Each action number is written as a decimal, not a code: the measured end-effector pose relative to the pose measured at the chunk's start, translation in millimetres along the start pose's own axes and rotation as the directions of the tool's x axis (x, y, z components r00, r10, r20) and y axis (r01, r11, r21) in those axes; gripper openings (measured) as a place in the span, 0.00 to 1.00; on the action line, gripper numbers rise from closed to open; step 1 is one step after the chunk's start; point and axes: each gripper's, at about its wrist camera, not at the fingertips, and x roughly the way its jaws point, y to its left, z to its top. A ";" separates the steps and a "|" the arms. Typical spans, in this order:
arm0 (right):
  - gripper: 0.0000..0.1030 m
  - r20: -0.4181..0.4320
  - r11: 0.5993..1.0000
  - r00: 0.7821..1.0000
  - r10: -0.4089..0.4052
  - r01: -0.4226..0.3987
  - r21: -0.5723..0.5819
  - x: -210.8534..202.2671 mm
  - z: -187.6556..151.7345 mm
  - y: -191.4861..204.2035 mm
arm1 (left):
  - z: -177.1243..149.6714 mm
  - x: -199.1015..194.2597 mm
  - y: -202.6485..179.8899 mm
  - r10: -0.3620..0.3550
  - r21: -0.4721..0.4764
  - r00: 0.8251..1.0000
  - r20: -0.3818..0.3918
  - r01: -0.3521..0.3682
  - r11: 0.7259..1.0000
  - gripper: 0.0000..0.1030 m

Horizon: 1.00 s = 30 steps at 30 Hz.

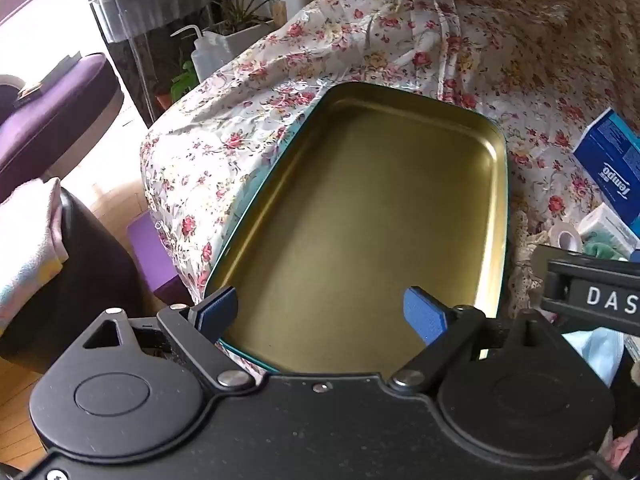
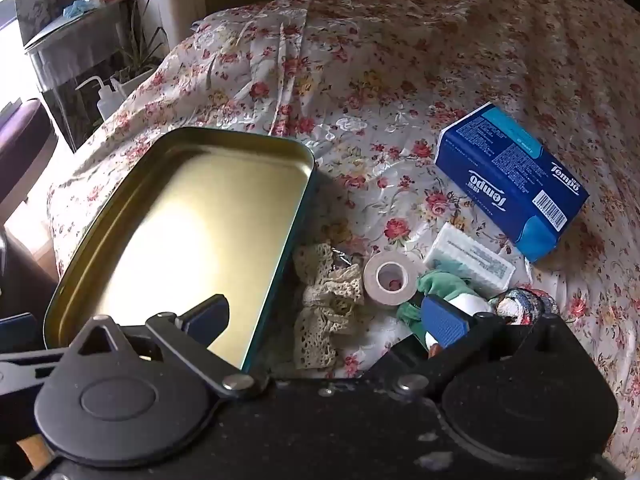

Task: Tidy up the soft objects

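Hovering hand-held gripper (image 1: 320, 314), jaws apart, tin (image 1: 360, 220)

1. Both rigs are chunky matte black plastic. The left gripper (image 1: 320, 314) and the right gripper (image 2: 324, 320) look like the same model.
2. Fingers (image 1: 426, 314) are black arms tipped with blue ribbed pads (image 2: 444, 320).
3. Each body has two big round housings with a raised disc in the middle, plus a triangular cutout near the left one.
4. Shiny silver rivets at the finger pivots, and one small screw in the centre.
5. The right one's side carries white "DAS" lettering (image 1: 610, 295).
6. The right body looks dusty, with whitish specks.
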 end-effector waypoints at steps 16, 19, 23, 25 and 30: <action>1.00 -0.028 1.000 1.000 -0.002 0.002 0.009 5.4 -1.1 0.1 | -4.2 3.8 -1.4 -0.018 0.013 0.999 -0.044 0.018 1.000 0.85; 1.00 -0.031 1.000 1.000 -0.001 0.001 0.010 5.3 0.4 -0.7 | -4.1 3.7 -5.0 -0.015 0.021 0.999 -0.044 0.016 1.000 0.85; 1.00 -0.032 1.000 0.999 -0.002 0.003 0.012 4.8 0.6 -1.0 | -3.5 3.8 -6.2 -0.015 0.024 0.999 -0.047 0.016 1.000 0.85; 1.00 -0.031 1.000 1.000 -0.003 0.003 0.012 5.0 0.4 -1.4 | -3.4 4.2 -6.5 -0.016 0.024 0.999 -0.049 0.017 1.000 0.85; 1.00 -0.032 1.000 0.999 -0.004 0.004 0.012 5.2 0.3 -1.5 | -3.6 4.6 -6.1 -0.019 0.024 0.999 -0.051 0.020 0.999 0.85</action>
